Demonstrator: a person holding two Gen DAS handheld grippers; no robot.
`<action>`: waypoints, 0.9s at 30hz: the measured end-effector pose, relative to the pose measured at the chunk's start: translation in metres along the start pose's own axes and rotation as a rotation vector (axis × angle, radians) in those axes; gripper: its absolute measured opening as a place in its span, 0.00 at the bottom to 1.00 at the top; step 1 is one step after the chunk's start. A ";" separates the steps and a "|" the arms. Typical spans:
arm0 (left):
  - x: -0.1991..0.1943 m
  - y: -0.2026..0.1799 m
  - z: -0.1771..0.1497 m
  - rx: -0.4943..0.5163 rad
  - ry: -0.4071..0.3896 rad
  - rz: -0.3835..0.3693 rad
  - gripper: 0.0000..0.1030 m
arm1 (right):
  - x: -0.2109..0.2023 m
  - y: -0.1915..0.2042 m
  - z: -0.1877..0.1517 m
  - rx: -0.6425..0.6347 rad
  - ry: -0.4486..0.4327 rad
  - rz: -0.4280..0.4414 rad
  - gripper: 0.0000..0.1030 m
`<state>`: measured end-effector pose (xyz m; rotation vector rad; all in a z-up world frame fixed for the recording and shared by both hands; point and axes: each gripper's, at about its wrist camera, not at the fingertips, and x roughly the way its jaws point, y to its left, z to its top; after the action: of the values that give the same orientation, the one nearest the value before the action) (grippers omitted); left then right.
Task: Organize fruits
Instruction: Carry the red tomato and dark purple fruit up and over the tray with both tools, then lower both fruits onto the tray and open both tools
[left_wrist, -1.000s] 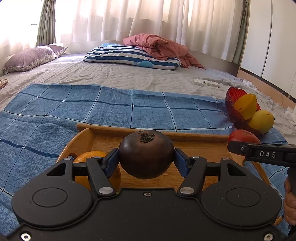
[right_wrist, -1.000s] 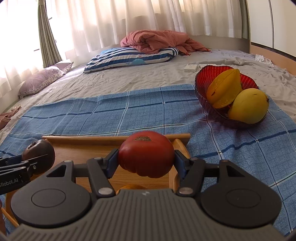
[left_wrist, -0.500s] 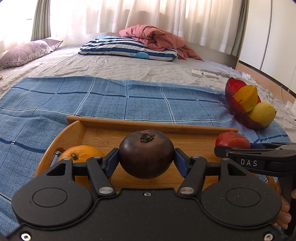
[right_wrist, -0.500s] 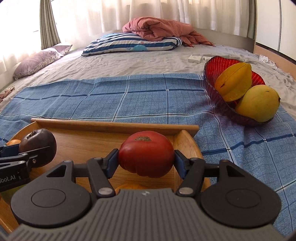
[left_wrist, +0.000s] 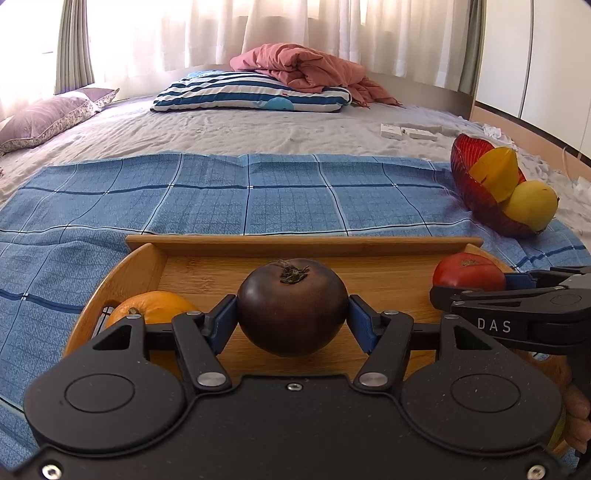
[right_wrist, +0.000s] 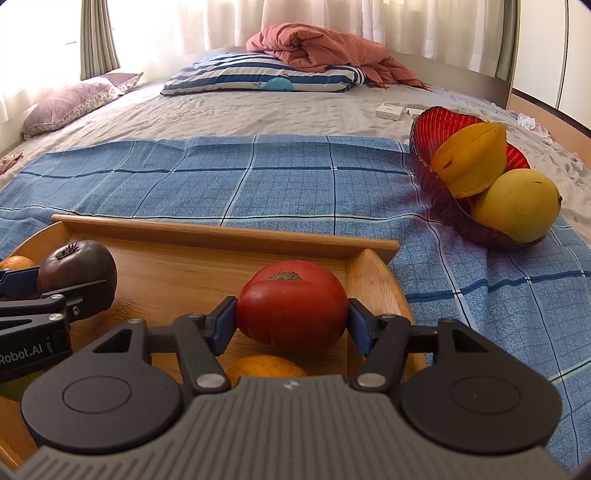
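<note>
- Over the wooden tray (left_wrist: 303, 245), the left gripper (left_wrist: 291, 317) clamps a dark purple-brown tomato (left_wrist: 291, 306) between its blue pads, and the right gripper (right_wrist: 291, 315) clamps a red tomato (right_wrist: 291, 301) the same way; both fruits sit squarely at mid-pad.
- Judging by the pose, the step in hand is setting both down in the tray. To do it well, lower each one until its underside meets the wood before easing the pads apart, so that neither drops nor rolls.
- Aim the dark tomato at the bare wood in the middle, clear of the orange (left_wrist: 153, 308) at the tray's left end; a second orange fruit (right_wrist: 266, 367) lies just under the red tomato, so shift forward to avoid landing on it.
- Keep the two grippers apart as they open; they are near each other.
- Each tomato looks smooth, glossy and round, stem scar up: likely soft, so a light grip suits.
- Beyond the tray, a red glass bowl (right_wrist: 436, 122) on the blue checked cloth (right_wrist: 258, 177) holds a starfruit (right_wrist: 471, 162) and a yellow mango (right_wrist: 517, 205).
</note>
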<state>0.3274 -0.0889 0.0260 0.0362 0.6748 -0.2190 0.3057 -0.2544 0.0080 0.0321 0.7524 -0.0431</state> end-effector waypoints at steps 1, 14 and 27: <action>0.000 -0.001 0.000 0.004 0.003 0.003 0.60 | 0.000 0.000 0.000 0.000 0.001 -0.001 0.64; 0.007 -0.013 -0.003 0.059 0.029 0.047 0.60 | 0.000 0.003 0.001 -0.021 0.039 -0.010 0.64; 0.006 -0.011 -0.001 0.025 0.038 0.039 0.65 | -0.007 -0.001 0.000 0.005 0.015 0.008 0.76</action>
<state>0.3292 -0.1009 0.0219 0.0781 0.7082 -0.1895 0.3007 -0.2556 0.0132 0.0405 0.7671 -0.0375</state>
